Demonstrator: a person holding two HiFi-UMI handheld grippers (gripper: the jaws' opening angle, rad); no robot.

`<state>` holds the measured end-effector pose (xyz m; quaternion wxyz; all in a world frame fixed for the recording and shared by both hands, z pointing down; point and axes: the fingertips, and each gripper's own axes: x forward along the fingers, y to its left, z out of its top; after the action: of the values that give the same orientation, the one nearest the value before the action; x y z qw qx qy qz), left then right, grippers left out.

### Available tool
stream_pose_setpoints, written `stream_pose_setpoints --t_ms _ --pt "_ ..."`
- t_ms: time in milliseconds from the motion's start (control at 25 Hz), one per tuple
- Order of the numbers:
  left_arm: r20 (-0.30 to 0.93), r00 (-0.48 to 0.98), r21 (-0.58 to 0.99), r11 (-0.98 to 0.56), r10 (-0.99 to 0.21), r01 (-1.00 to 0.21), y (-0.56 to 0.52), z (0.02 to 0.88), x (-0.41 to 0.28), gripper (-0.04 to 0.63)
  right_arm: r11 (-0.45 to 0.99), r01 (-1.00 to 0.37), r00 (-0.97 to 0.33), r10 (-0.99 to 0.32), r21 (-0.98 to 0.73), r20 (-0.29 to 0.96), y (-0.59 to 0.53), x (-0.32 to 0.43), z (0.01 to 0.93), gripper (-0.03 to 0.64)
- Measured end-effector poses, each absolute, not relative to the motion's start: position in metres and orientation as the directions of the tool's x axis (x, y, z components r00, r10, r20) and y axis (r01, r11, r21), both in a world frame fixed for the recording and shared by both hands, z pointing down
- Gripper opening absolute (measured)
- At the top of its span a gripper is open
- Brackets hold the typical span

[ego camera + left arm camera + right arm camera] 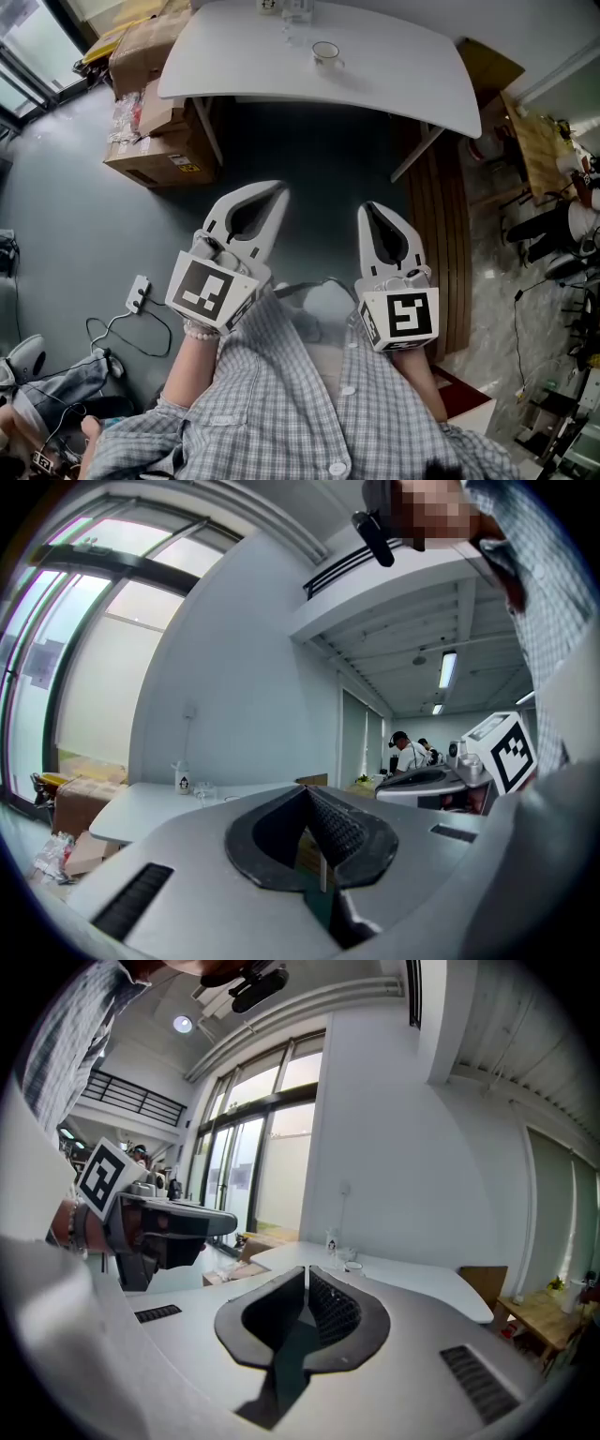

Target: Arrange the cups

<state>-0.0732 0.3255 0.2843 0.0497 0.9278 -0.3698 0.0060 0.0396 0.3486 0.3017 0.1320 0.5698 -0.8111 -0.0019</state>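
Head view, progress: I see nothing arranged yet; one cup [325,52] sits on the far white table [403,75], with other glassware [298,19] just behind it.
Left gripper [278,192]: clenched on nothing, near my body.
Right gripper [367,208]: clenched too, empty.
Remaining: I judge the whole job, from approach to placing.
Surroundings: cardboard boxes [155,141] far left, power strip [139,292] near left; neither blocks my approach.

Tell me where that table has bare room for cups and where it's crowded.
The table is bare on its left half, between the end over the cardboard boxes and the glass cup, and on its right half, from that cup to the right end. Crowded: the middle of the back edge, where a bottle and a second glass stand behind the cup.
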Motion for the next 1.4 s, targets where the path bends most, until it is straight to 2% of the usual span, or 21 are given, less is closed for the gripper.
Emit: stream_pose_setpoints --t_ms 520,1200,1400 --pt "0.062 0.682 0.088 -0.677 -0.729 -0.731 0.305 0.288 -0.093 0.009 0.329 -0.933 -0.288 -0.926 0.148 0.244 0.330 0.053 0.310 0.029" --pt "0.112 0.549 0.097 -0.541 -0.828 -0.836 0.188 0.300 -0.069 0.009 0.497 -0.858 -0.456 -0.854 0.131 0.252 0.185 0.078 0.317 0.029" --pt "0.087 0.523 0.104 -0.514 -0.848 -0.851 0.150 0.293 -0.050 0.009 0.519 -0.842 -0.480 -0.845 0.143 0.236 0.141 0.098 0.309 0.029"
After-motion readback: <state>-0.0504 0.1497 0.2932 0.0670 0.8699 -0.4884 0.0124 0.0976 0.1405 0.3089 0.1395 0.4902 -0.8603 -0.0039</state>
